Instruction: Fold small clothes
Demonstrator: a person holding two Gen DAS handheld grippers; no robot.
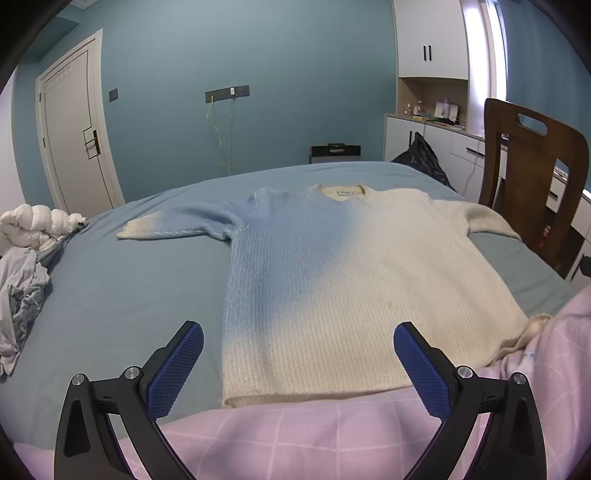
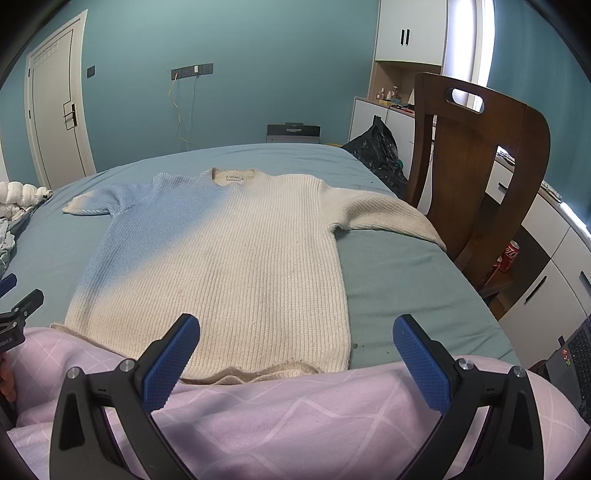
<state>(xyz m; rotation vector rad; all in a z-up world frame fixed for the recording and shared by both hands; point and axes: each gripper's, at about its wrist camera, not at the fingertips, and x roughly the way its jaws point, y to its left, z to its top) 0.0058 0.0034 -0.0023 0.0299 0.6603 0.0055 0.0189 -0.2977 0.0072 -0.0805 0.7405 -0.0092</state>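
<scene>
On the blue bed (image 1: 110,288), a cream and blue sweater (image 2: 236,251) lies flat, while the left gripper (image 1: 297,365) and right gripper (image 2: 295,358) hover wide open, holding nothing.

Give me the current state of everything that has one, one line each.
sweater: spread flat on the bed, unfolded, both sleeves out.
left gripper: open, empty, above the hem.
right gripper: open, empty, above the hem.
door: closed.
upper cabinet: doors closed.
pile of clothes: crumpled, unfolded.
</scene>
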